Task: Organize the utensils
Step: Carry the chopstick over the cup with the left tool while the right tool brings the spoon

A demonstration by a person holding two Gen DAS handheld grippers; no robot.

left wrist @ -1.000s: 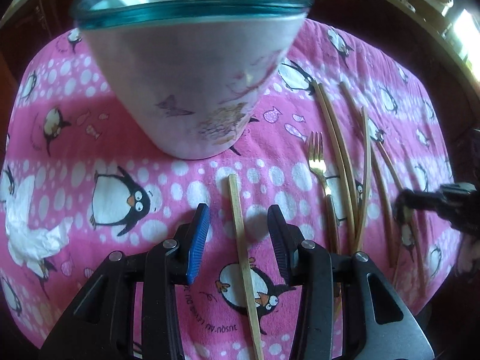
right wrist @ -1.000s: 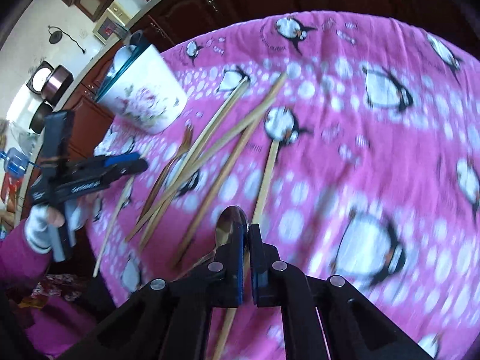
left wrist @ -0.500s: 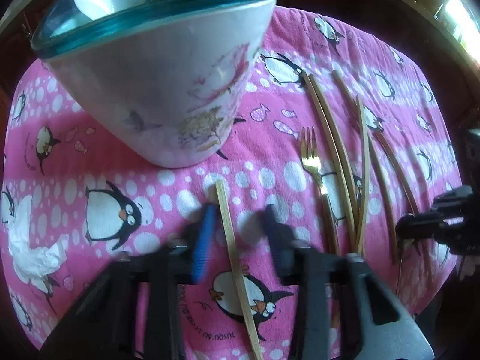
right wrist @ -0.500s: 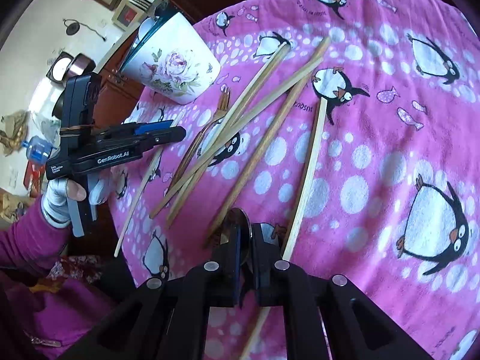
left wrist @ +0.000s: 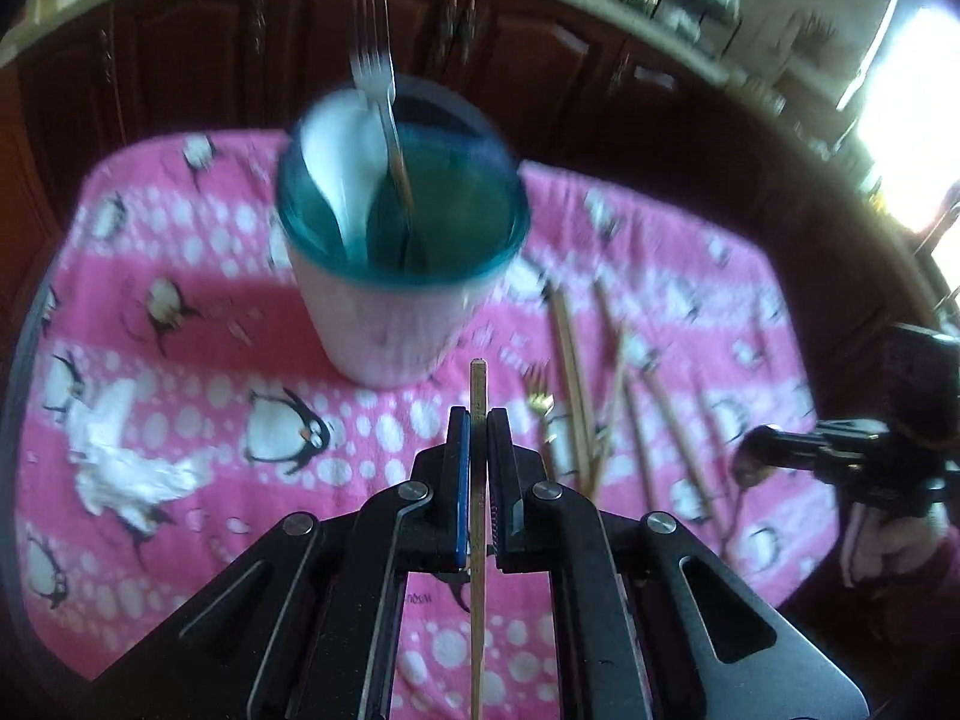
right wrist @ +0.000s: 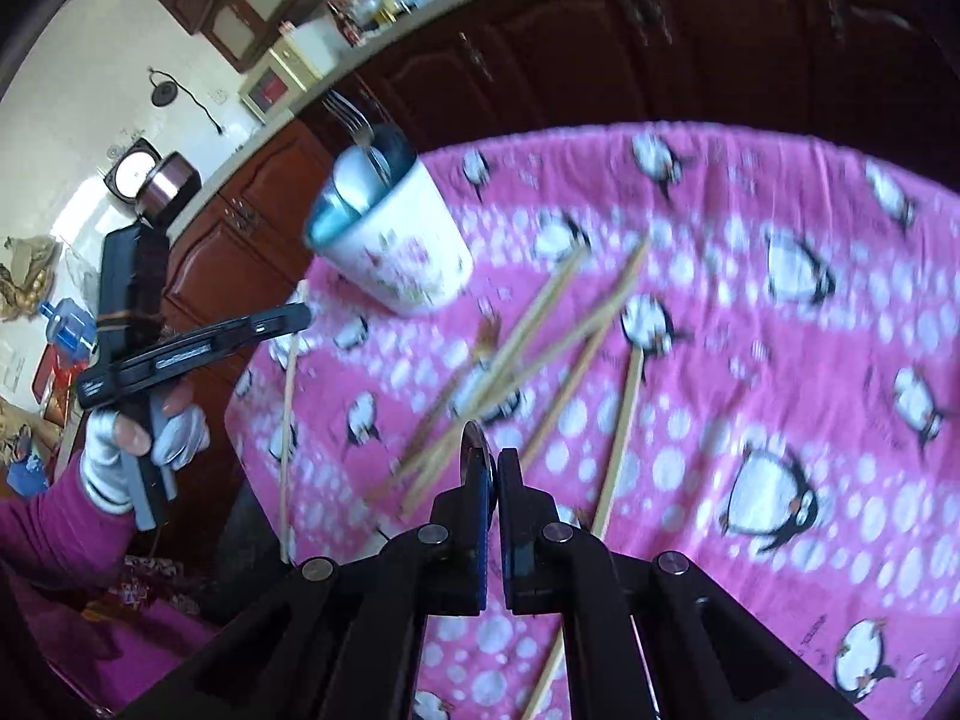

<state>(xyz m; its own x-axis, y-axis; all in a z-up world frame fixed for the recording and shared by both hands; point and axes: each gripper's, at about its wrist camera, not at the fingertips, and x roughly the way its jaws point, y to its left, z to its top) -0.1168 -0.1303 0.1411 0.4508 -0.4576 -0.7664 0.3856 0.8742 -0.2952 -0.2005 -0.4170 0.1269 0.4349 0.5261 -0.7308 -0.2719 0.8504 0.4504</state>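
My left gripper [left wrist: 478, 420] is shut on a bamboo chopstick [left wrist: 478, 384] and holds it lifted above the pink penguin cloth, in front of the white floral cup [left wrist: 396, 324] with a teal rim. The cup [right wrist: 402, 264] holds a silver fork [left wrist: 378, 84] and a white spoon. My right gripper [right wrist: 493, 459] is shut on a metal spoon [right wrist: 471, 441], held above the loose chopsticks. Several chopsticks [left wrist: 576, 372] and a gold fork [left wrist: 540, 402] lie on the cloth right of the cup. The left gripper [right wrist: 294, 318] also shows in the right wrist view with its chopstick [right wrist: 288, 420].
A crumpled white tissue [left wrist: 120, 462] lies on the cloth at the left. Dark wooden cabinets [left wrist: 480, 60] stand close behind the table. The pink cloth [right wrist: 780, 360] spreads to the right with loose chopsticks [right wrist: 624, 420] across its middle.
My left gripper closed on the chopstick that lay between its fingers and lifted it off the cloth, pulling back from the cup. The right gripper, still holding the spoon, rose slightly.
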